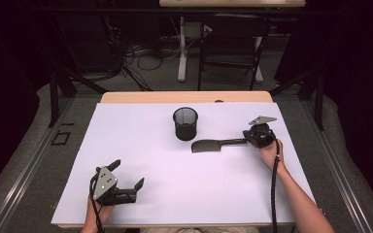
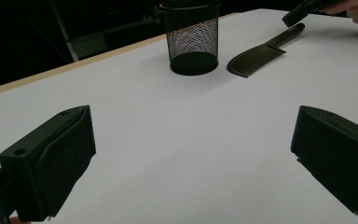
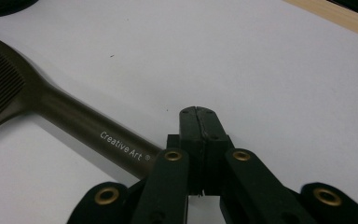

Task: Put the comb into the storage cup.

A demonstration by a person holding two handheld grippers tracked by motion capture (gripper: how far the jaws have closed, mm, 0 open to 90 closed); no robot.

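Black and spread wide, the left gripper (image 1: 126,175) rests low, well to the left of the mesh cup (image 1: 185,123). Just right of the cup we see the comb (image 1: 212,144) flat, its handle clamped in the right gripper (image 3: 198,116).

The comb (image 1: 213,145) is seen flat on the white table (image 1: 150,145), its handle met by the right gripper (image 1: 248,141); the left gripper (image 1: 126,175) is held wide beside the front edge
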